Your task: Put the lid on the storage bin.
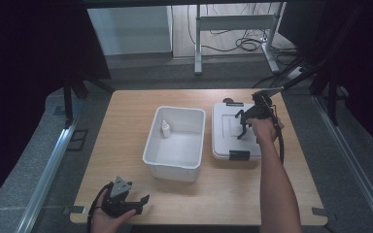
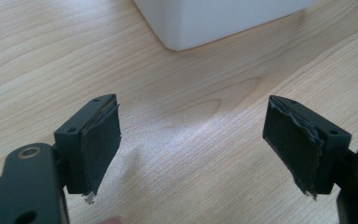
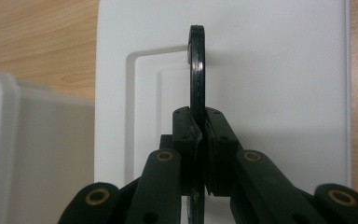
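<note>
1. The lid [image 1: 230, 130] is white, flat and rectangular with rounded corners, with a raised rectangular panel in its middle and a black clip at its near and far edge. It lies on the worktop [image 1: 126, 121] just right of the bin [image 1: 176, 141].
2. A thin black handle [image 3: 196, 70] stands upright from the lid, seen edge-on in the right gripper view.
3. The right claw [image 3: 200, 140] is clamped on that handle, its jaws pressed together around it over the lid's middle.
4. The left claw [image 2: 193, 149] has its jaws wide apart with nothing between them, low over bare wood at the near left corner, well apart from the lid.
5. Count: one lid, one handle, two clips, one open white bin, one small white bottle [image 1: 166, 127] standing inside the bin at its far left.
6. In the right gripper view the handle's lower part is hidden behind the jaws, and the lid's near edge is cut off.
7. In the left gripper view just a corner of the bin [image 2: 214, 23] shows at the top; the pads [image 2: 291, 140] look frayed along their edges.
8. The bottle's details are too small to make out.
</note>
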